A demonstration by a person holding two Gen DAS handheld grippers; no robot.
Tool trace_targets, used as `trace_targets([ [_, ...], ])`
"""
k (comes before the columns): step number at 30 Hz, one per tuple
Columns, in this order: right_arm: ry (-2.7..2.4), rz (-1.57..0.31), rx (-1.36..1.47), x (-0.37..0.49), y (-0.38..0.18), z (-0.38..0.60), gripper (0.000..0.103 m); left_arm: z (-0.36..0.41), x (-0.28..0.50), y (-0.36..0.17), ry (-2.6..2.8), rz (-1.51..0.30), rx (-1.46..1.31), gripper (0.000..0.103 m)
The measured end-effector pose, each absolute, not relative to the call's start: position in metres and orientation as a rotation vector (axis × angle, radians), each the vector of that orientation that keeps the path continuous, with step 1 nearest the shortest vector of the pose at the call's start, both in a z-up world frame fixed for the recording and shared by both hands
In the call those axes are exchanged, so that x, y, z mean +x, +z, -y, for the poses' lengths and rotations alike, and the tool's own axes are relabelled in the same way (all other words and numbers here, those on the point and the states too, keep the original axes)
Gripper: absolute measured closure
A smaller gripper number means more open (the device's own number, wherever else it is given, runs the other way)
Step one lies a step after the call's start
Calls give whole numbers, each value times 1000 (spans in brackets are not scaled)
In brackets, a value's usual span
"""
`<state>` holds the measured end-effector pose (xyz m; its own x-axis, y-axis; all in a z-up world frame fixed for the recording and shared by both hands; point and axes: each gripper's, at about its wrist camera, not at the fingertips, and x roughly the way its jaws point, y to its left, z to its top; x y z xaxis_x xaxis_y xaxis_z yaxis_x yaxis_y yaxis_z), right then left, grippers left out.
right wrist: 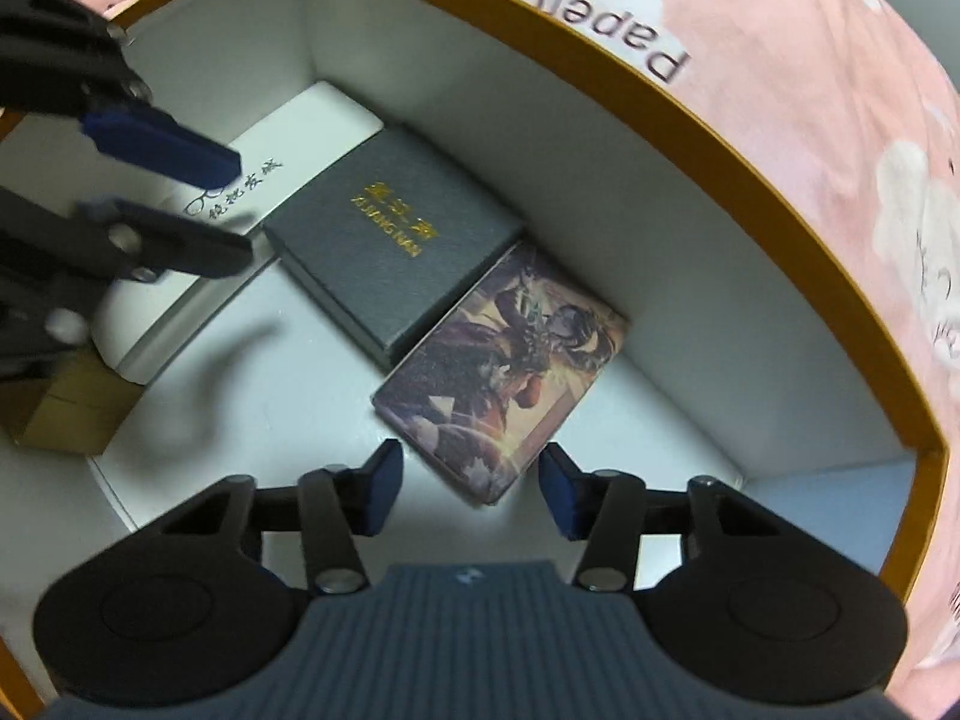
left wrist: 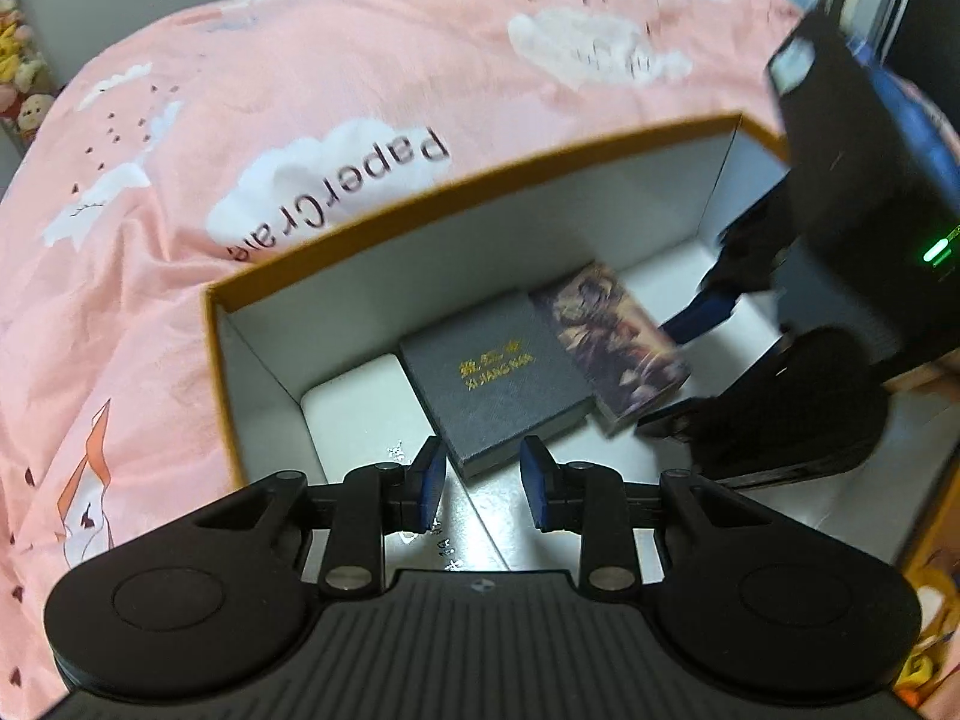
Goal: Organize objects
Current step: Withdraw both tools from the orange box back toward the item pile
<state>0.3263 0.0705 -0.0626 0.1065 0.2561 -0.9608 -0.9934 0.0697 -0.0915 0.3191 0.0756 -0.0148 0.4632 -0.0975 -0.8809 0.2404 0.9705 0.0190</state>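
Note:
An open box with an orange rim point(left wrist: 480, 171) point(right wrist: 690, 114) and white inside holds three flat items side by side: a white case point(left wrist: 354, 396) point(right wrist: 300, 144), a grey box with gold lettering point(left wrist: 498, 372) point(right wrist: 396, 240) and a picture-printed box point(left wrist: 618, 336) point(right wrist: 510, 372). My left gripper point(left wrist: 483, 489) is open and empty, just above the grey box's near corner; it also shows in the right wrist view point(right wrist: 198, 204). My right gripper point(right wrist: 471, 489) is open and empty, its jaws either side of the picture box's near end; it shows in the left wrist view point(left wrist: 678, 366).
The box sits on a pink bedspread point(left wrist: 300, 90) point(right wrist: 810, 60) printed with clouds and "PaperCrane". A brown cardboard piece point(right wrist: 66, 414) lies at the box's left inside. Plush toys point(left wrist: 24, 78) stand at the far left edge.

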Motion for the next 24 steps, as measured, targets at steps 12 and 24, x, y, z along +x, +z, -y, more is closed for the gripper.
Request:
trace_targets([
  [12, 1178, -930, -1014, 319, -45, -55, 50, -87, 273, 24, -171, -940, -12, 67],
  [24, 1184, -862, -573, 251, 58, 16, 48, -87, 168, 69, -104, -809, -142, 67],
])
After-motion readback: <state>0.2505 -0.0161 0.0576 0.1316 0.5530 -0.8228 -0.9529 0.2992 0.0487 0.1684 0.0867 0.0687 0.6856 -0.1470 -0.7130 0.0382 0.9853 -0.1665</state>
